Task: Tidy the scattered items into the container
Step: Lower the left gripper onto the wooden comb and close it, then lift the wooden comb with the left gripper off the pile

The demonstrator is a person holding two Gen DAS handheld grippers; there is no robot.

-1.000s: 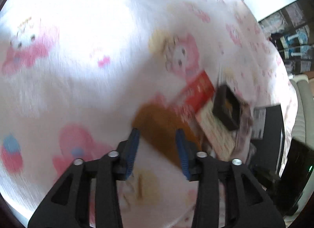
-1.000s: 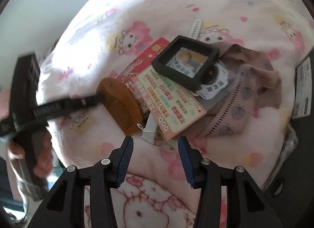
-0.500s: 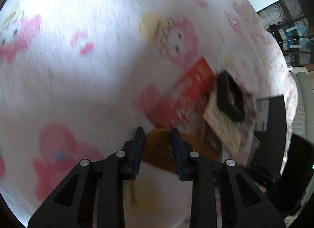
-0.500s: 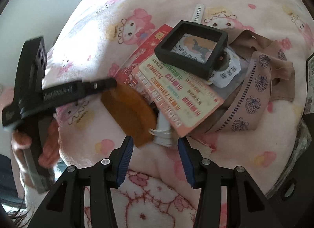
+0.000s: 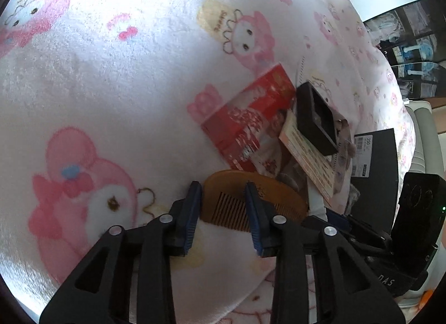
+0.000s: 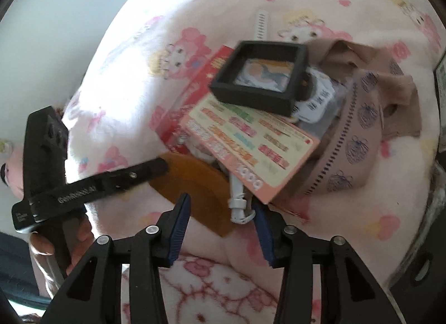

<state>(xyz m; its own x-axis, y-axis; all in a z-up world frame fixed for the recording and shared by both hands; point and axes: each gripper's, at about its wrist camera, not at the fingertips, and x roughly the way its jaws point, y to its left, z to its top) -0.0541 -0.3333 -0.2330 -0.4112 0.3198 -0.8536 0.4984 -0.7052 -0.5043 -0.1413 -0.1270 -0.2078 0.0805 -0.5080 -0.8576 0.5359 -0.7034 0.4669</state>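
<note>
The left gripper [image 5: 223, 209] has its 2 blue-padded jaws part open astride the brown wooden comb [image 5: 251, 198] at lower centre; they have just been opening, and no pad clearly presses it. The right gripper [image 6: 220, 223] stands part open, having just been closing, with the comb's end and a white strap [image 6: 237, 201] between its jaws, gripped by neither. Above lie a pink card [image 6: 251, 140], a red packet [image 5: 248, 117] and a black frame [image 6: 262, 73] on the pink blanket [image 5: 111, 73].
</note>
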